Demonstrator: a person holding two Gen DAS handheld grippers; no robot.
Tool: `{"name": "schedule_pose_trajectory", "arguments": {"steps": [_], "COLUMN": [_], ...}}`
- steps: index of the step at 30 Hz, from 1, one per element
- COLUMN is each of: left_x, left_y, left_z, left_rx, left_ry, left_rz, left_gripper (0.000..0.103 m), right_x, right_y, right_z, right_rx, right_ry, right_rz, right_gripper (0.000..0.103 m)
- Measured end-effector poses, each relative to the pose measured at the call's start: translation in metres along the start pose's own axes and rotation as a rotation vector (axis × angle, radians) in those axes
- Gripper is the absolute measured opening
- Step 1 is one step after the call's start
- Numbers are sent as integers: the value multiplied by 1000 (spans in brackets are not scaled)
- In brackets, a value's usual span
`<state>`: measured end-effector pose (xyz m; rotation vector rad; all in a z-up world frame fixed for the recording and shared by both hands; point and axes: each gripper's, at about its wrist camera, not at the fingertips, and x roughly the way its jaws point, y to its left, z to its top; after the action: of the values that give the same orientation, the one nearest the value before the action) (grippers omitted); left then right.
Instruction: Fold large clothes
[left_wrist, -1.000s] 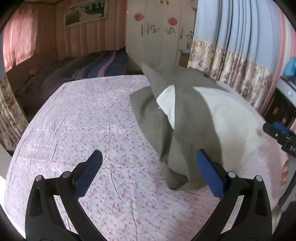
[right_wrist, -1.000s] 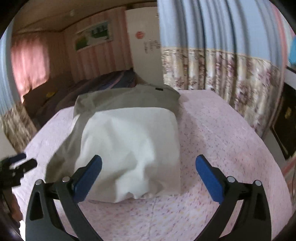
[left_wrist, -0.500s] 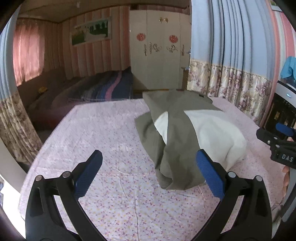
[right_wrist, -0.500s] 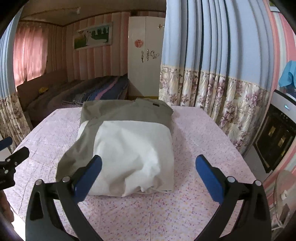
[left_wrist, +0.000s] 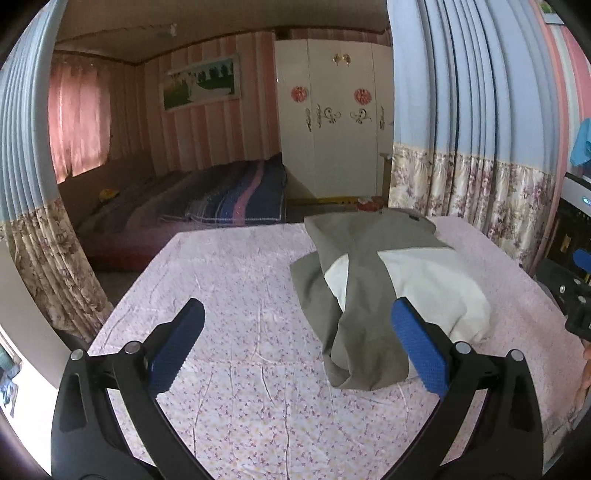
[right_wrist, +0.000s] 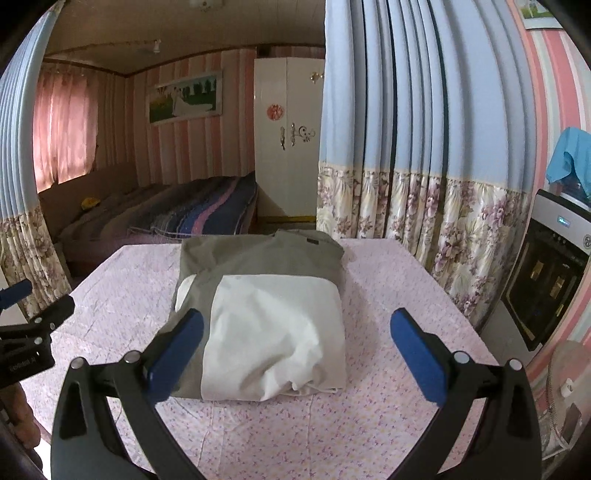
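1. The garment (right_wrist: 273, 295) is a large piece in olive-grey and white cloth, folded into a thick, roughly rectangular bundle. In the right wrist view the grey part is at the far end and along the left side, and the white part covers the near top and looks puffy with soft wrinkles.
2. In the left wrist view the same garment (left_wrist: 373, 295) shows a grey band that runs over the white part and hangs down at the near end in a loose fold.
3. It lies on the tabletop (right_wrist: 388, 424), which is covered with a pink cloth with small flowers. The bundle is nearer to the far edge and to the right side as the left claw sees it.
4. A small dark tag (right_wrist: 313, 241) sits on the grey part at the far end; its writing is too small to read.
5. The left claw (left_wrist: 295, 343) is wide apart and holds nothing; it hangs above the tabletop, with its right blue pad in front of the garment's near end.
6. The right claw (right_wrist: 295, 347) is also wide apart and empty, above the near edge of the bundle.
7. The left claw appears at the left edge of the right wrist view, and a printed word on its body is blurred.
8. Behind are flowered curtains (right_wrist: 424, 206), a white wardrobe (left_wrist: 332, 129) and a bed (left_wrist: 221, 199).
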<state>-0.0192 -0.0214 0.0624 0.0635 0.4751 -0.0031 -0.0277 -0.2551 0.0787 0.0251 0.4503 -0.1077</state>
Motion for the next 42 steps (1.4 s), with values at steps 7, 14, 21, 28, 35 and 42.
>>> {"name": "schedule_pose_trajectory", "arguments": {"steps": [7, 14, 21, 28, 35, 42], "left_x": [-4, -1, -1, 1, 3, 8], "left_y": [2, 6, 10, 12, 12, 15], "left_z": [6, 9, 11, 12, 12, 8], "left_rx": [5, -3, -25, -33, -34, -39], "left_ry": [-11, 0, 0, 5, 10, 23], "left_rz": [1, 14, 27, 34, 32, 34], "left_gripper": [100, 100, 100, 100, 100, 100], "right_x": [1, 2, 3, 4, 6, 8], "right_y": [-2, -2, -1, -2, -4, -4], "right_z": [0, 0, 2, 3, 5, 7], "right_rx": [16, 15, 13, 10, 8, 4], "right_ry": [13, 13, 12, 15, 17, 23], "right_rz": [8, 5, 7, 10, 13, 17], "right_gripper": [101, 101, 101, 101, 101, 101]}}
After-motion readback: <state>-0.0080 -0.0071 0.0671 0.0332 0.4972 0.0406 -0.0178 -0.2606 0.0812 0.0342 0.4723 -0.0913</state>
